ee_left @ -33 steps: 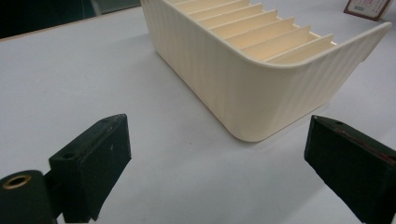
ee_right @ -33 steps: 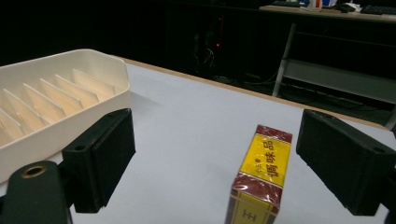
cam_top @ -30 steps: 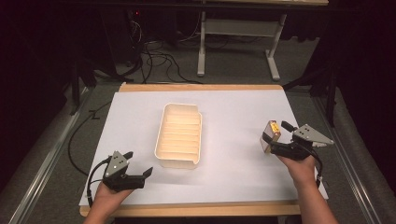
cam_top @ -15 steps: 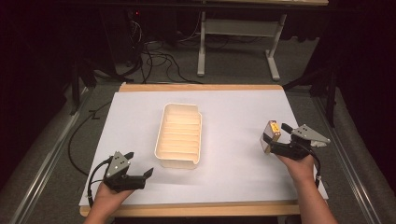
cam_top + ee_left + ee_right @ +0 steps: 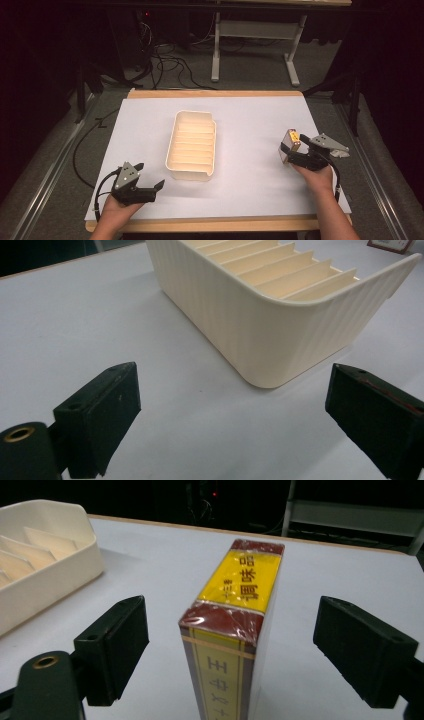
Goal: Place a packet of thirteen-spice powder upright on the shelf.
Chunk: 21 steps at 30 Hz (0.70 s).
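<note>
now both tongs released, right gripper [image 5: 232, 645] straddling upright box [image 5: 232, 625], left gripper [image 5: 235, 425] near tray [image 5: 280, 315]

The box's [image 5: 227, 630] base is cut off at the right gripper view's bottom edge, and its lower lettering is blurred.

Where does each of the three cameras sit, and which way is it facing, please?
High view: above the person's side, looking forward and down at the table; both hands and forearms enter from below.
Left gripper view: on the left gripper, facing the cream tray; its open jaws rise from below.
Right gripper view: on the right gripper, facing a standing yellow and brown box between open jaws.
Shared: all three show the tray.
</note>
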Each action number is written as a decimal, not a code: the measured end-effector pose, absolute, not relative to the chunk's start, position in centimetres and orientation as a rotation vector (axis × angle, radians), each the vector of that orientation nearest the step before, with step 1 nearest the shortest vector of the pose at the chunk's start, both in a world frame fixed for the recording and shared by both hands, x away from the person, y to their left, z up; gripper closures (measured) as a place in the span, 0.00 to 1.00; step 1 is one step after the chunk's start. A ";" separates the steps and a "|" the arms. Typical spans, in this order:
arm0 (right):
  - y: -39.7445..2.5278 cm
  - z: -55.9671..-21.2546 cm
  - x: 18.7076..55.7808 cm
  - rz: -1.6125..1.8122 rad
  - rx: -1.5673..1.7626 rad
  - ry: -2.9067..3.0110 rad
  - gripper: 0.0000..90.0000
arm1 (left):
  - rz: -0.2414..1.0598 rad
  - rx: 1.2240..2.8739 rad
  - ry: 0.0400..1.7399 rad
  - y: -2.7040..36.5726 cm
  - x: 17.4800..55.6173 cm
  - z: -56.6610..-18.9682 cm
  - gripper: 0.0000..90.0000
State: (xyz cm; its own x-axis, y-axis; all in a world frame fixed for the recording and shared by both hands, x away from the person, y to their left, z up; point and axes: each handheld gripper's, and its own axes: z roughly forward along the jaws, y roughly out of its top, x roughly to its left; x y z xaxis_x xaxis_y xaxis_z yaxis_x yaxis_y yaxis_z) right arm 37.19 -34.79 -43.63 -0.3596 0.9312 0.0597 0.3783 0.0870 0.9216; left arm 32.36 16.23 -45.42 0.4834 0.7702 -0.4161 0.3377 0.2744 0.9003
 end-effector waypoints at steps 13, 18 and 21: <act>-34.7 -44.8 37.3 1.220 1.339 1.781 0.33 | 0.388 1.325 1.094 16.2 32.3 -45.5 0.09; -34.7 -44.6 37.1 1.232 1.339 1.755 0.47 | 0.389 1.326 1.093 16.2 32.3 -45.5 0.09; -34.6 -44.5 36.9 1.236 1.331 1.742 0.51 | 0.390 1.327 1.094 16.1 32.3 -45.5 0.09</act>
